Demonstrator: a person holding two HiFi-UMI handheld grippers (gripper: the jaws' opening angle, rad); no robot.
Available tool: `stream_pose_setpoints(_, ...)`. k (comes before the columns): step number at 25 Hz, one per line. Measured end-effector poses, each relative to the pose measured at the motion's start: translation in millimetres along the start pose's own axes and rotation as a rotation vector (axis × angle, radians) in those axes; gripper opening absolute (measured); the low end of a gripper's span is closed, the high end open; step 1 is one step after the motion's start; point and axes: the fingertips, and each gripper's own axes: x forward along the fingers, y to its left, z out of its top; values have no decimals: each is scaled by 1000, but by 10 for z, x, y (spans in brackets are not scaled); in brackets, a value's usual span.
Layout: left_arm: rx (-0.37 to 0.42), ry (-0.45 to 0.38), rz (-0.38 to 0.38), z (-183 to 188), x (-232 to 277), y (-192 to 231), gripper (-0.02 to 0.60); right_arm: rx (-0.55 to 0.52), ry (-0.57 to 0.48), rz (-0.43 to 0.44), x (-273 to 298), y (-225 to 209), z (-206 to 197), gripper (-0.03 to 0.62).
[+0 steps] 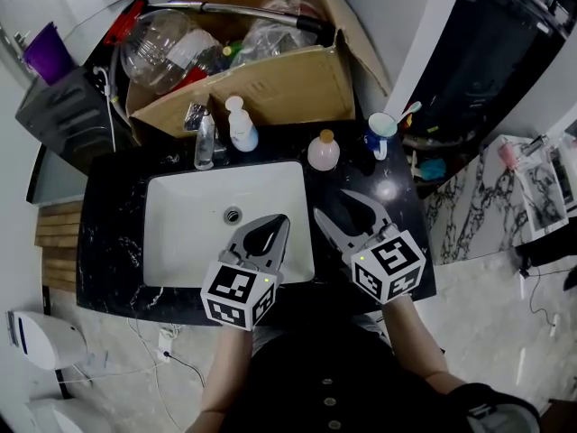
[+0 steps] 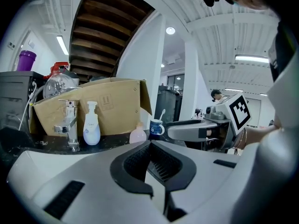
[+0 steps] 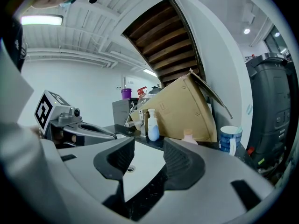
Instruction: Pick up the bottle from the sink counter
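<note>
Two bottles stand on the black counter (image 1: 117,233) behind the basin. One is a white pump bottle (image 1: 242,124) (image 2: 91,125) (image 3: 152,125) beside the faucet. The other is a round pink bottle with a tan cap (image 1: 324,151) (image 2: 138,134) (image 3: 188,136). My left gripper (image 1: 278,222) (image 2: 149,144) hovers over the basin's front edge, tips together and empty. My right gripper (image 1: 345,207) (image 3: 148,146) is over the counter at the basin's right front corner. It is open, nothing lies between its fingers, and the pink bottle is a short way ahead of it.
The white basin (image 1: 180,224) fills the counter's middle, with a chrome faucet (image 1: 206,138) at its back. A blue mug with a toothbrush (image 1: 381,132) stands right of the pink bottle. A cardboard box (image 1: 270,84) full of bottles and bags sits behind.
</note>
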Motion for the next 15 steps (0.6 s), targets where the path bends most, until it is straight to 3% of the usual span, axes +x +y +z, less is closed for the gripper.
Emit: stream_pose_setpoints(15,-17,19,-37,-99,106,-83,17,2,27,-15,-11,-69,-84,187)
